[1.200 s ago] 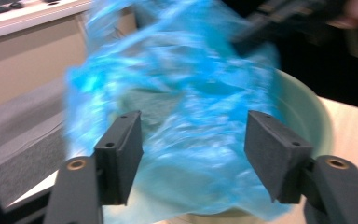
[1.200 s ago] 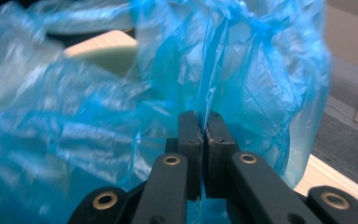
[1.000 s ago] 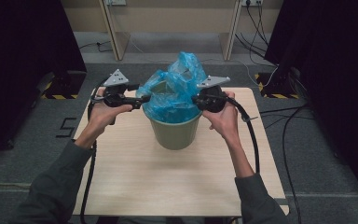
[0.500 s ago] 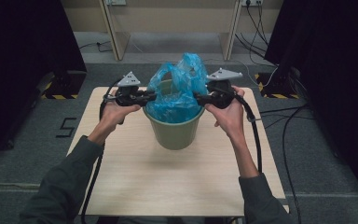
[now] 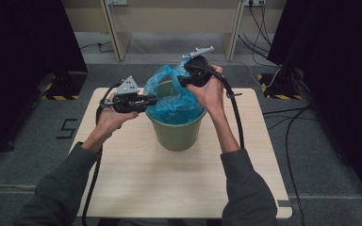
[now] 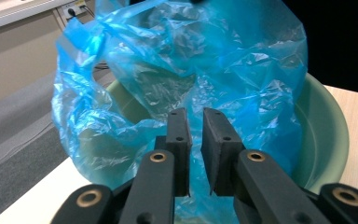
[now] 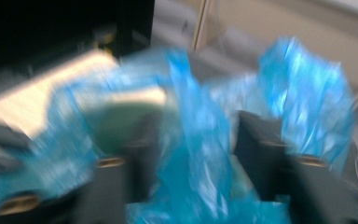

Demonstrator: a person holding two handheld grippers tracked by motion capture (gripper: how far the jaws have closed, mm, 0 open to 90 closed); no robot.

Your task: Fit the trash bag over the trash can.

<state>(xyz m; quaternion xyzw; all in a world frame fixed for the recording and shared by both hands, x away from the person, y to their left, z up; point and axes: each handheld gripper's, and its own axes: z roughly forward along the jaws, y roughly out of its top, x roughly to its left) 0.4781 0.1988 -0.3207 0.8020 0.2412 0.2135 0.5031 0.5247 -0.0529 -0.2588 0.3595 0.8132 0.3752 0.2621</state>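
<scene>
A green bucket (image 5: pixel 176 134) stands mid-table with a crumpled blue plastic bag (image 5: pixel 174 101) inside it and rising above its rim. At the bucket's left rim, my left gripper (image 5: pixel 152 100) pinches the bag's film. In the left gripper view its jaws (image 6: pixel 195 116) stand almost together, with blue bag (image 6: pixel 191 60) in the narrow gap and the bucket's rim (image 6: pixel 324 126) beyond. My right gripper (image 5: pixel 181 81) is raised over the far rim. In the blurred right gripper view this gripper (image 7: pixel 198 135) is open, and a strip of bag (image 7: pixel 303 88) hangs between its jaws.
The light wooden table (image 5: pixel 169 188) lies bare around the bucket. Cables trail from both grippers, and more run over the grey floor at right. Desk legs (image 5: pixel 113 33) stand beyond the far edge, with dark curtains on both sides.
My right gripper has swung from the bucket's right side up to its far rim. The left has stayed by the left rim. The bag sits lower and wider in the bucket.
</scene>
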